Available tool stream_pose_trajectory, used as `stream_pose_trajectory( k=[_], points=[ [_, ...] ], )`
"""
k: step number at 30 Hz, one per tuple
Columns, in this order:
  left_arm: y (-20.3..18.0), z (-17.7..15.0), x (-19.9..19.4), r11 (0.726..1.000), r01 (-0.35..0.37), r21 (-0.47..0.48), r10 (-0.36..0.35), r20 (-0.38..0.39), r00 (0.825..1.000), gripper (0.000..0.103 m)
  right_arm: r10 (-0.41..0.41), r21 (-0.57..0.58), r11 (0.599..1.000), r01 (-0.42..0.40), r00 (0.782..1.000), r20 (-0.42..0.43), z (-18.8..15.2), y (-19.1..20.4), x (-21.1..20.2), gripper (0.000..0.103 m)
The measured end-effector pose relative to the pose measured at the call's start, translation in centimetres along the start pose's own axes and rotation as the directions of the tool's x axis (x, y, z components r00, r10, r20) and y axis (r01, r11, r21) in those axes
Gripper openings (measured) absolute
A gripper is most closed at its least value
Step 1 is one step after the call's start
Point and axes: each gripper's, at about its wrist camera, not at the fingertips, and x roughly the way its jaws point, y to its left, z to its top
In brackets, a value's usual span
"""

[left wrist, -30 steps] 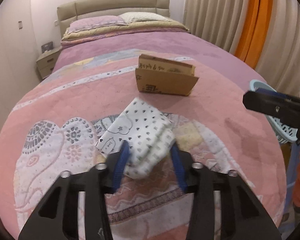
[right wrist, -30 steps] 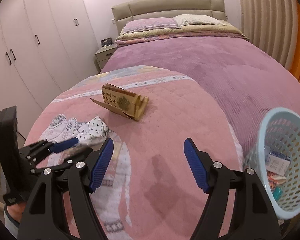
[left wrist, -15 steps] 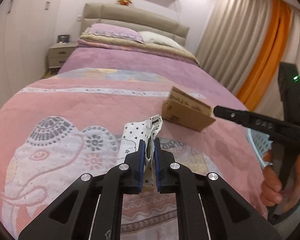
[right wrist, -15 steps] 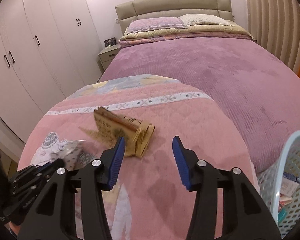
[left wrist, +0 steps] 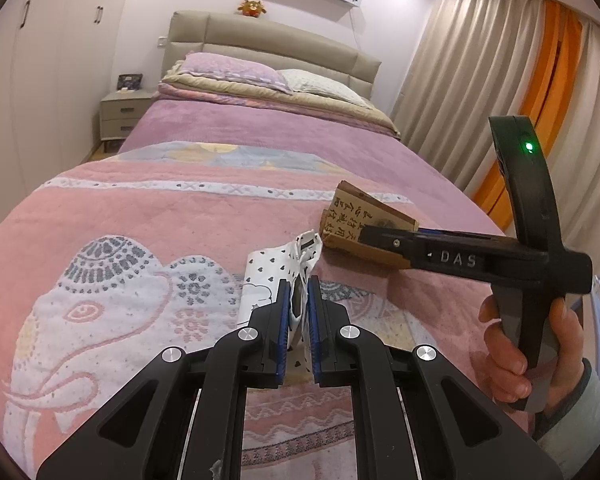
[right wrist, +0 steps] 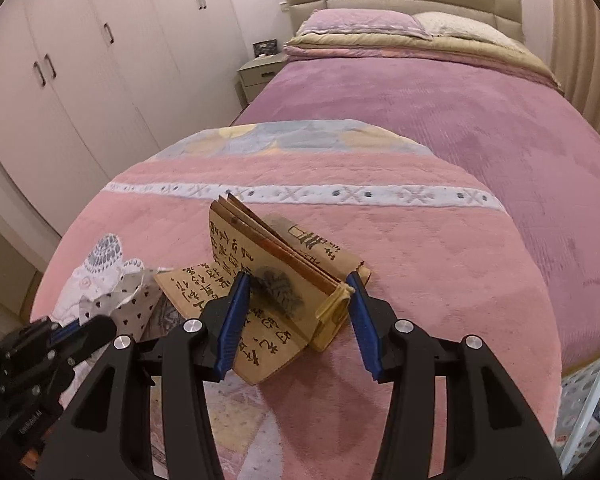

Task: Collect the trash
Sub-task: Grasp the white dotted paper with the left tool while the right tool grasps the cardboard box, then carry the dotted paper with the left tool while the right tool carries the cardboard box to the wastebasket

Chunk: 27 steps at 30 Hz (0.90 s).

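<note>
Bedroom, with a pink elephant-print quilt [left wrist: 140, 220] spread over the foot of a bed. Nearest in the left wrist view: left gripper [left wrist: 299, 292], blue pads drawn together and clamped on a crumpled white wrapper [left wrist: 268, 268] printed with small hearts. Pinches the wrapper's near end; leaves the rest lying on the quilt, just beside the elephant's ear pattern. To the right, a person's hand [left wrist: 516, 344] in a grey sleeve, wrapped round the handle of the right gripper [right wrist: 296, 292]. Seen from the right wrist: jaws partly apart, straddling a flattened brown carton [right wrist: 284, 264] with dark printed characters. Sits between the two blue pads, one pad close to each side; no squeeze visible in the cardboard. Rests on the quilt with its folded panels tilted up and a flap spread toward the wrapper, nearly touching it. Beyond the quilt, a mauve blanket [right wrist: 440, 120] covering the mattress. Farther back, pillows [left wrist: 236, 70] stacked against a beige padded headboard [left wrist: 260, 36], topped by a small orange soft toy [left wrist: 252, 7]. Left of the bed, a nightstand [left wrist: 124, 114] and white wardrobe doors [right wrist: 80, 60]; right of it, beige and orange curtains [left wrist: 480, 60].
</note>
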Motion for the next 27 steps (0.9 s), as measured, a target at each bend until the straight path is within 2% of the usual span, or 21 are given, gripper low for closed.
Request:
stream_pose_trajectory(
  k=[4, 7, 12, 18, 27],
  points=[
    [-0.1, -0.1, 0.0, 1.0, 0.0, 0.003, 0.0, -0.002, 1.0, 0.007, 0.048, -0.015, 0.999, -0.048, 0.999, 0.006, -0.8, 0.8, -0.5, 0.018],
    [-0.1, -0.1, -0.1, 1.0, -0.004, 0.008, 0.004, 0.004, 1.0, 0.007, 0.064, -0.015, 0.998, -0.064, 0.998, 0.027, -1.7, 1.1, -1.5, 0.009],
    [-0.7, -0.3, -0.7, 1.0, -0.002, 0.03, 0.001, 0.019, 1.0, 0.007, 0.055, 0.02, 0.998, -0.056, 0.996, 0.069, -3.0, 1.3, -3.4, 0.009],
    [-2.4, -0.6, -1.9, 0.998, 0.025, 0.051, -0.026, 0.024, 0.999, 0.007, -0.012, 0.068, 0.998, 0.003, 0.99, 0.138, -4.7, 0.5, -7.3, 0.009],
    [-8.1, -0.6, -4.0, 0.987, 0.101, 0.127, -0.107, 0.038, 0.994, 0.007, -0.116, 0.122, 0.989, 0.087, 0.958, 0.261, -7.7, -1.1, -14.9, 0.009]
  ],
)
